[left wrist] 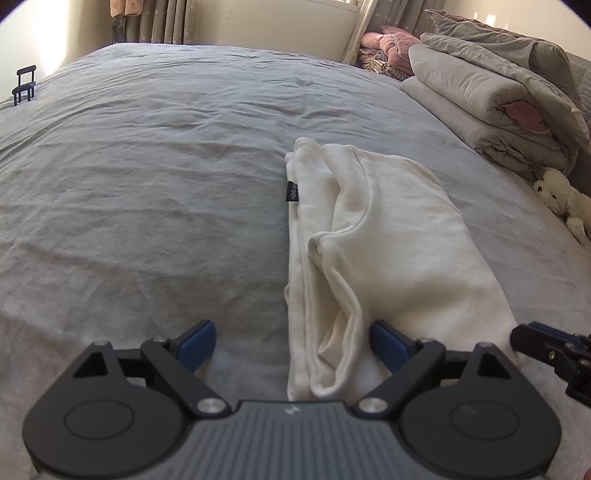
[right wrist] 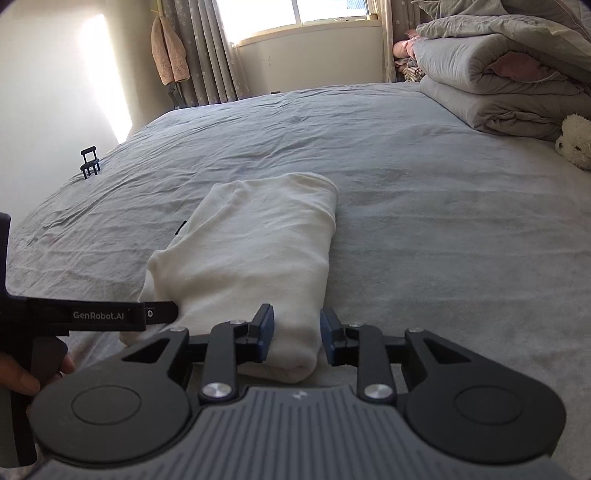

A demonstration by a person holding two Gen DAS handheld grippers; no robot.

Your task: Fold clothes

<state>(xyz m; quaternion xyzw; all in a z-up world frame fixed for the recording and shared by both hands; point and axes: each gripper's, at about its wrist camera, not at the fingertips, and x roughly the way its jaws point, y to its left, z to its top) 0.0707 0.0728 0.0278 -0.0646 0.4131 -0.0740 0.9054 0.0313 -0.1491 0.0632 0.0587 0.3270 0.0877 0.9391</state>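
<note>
The bed (left wrist: 147,166), covered by a wrinkled grey sheet, fills both views; wide bare sheet is seen to the left of the garment and beyond it toward the curtained window (right wrist: 325,14). A stack of folded grey quilts (left wrist: 491,99) is piled at the bed's far right edge, with a white plush toy (left wrist: 561,195) lying just in front of it.

The folded white garment (left wrist: 388,240) lies on the near middle of the bed as a long strip, its long axis running away from the tools toward the window, its narrow near end at the tools. Layered folds along its left edge and a small black label (left wrist: 291,191) are shown clearly in the left wrist view; in the right wrist view the smooth top and rounded right fold are seen.

The left tool (left wrist: 293,341) is spread wide, its pads straddling the garment's left folds. The right tool (right wrist: 297,339) is partly released, with the near right corner lying between its pads.

A tiny black chair (right wrist: 89,162) stands at the bed's left edge.
</note>
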